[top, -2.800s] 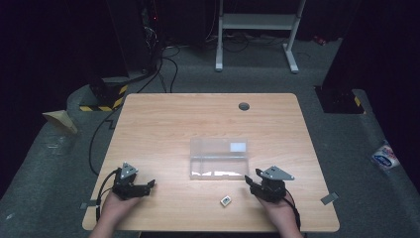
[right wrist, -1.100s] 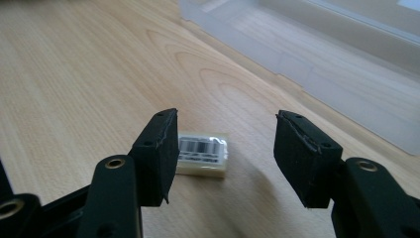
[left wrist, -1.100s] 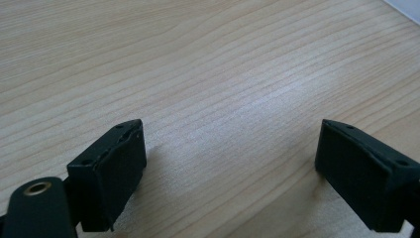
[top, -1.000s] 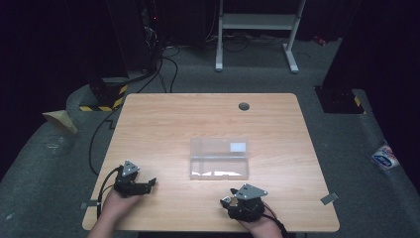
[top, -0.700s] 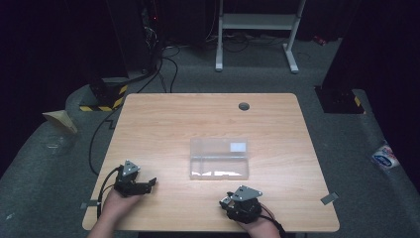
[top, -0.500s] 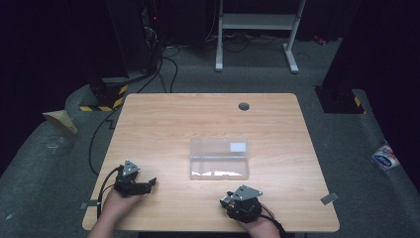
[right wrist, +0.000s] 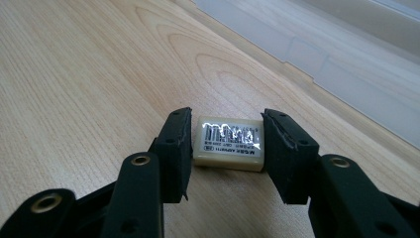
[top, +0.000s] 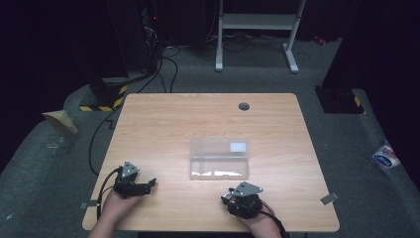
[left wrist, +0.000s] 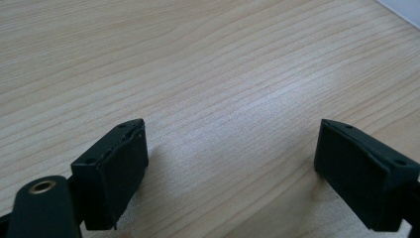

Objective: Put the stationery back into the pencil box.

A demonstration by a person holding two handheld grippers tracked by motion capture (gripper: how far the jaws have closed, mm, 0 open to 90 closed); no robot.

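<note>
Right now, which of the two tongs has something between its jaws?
The right tongs: their jaws are closed on a small cream eraser with a barcode label. The left tongs stand wide open over the bare table.

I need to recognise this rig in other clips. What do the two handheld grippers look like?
Both are black. The left gripper and right gripper each carry a grey three-cornered plate on top and trail a black cable. Each has two blocky black jaws with dark pads on arms with brass-ringed holes. No sleeves show.
</note>
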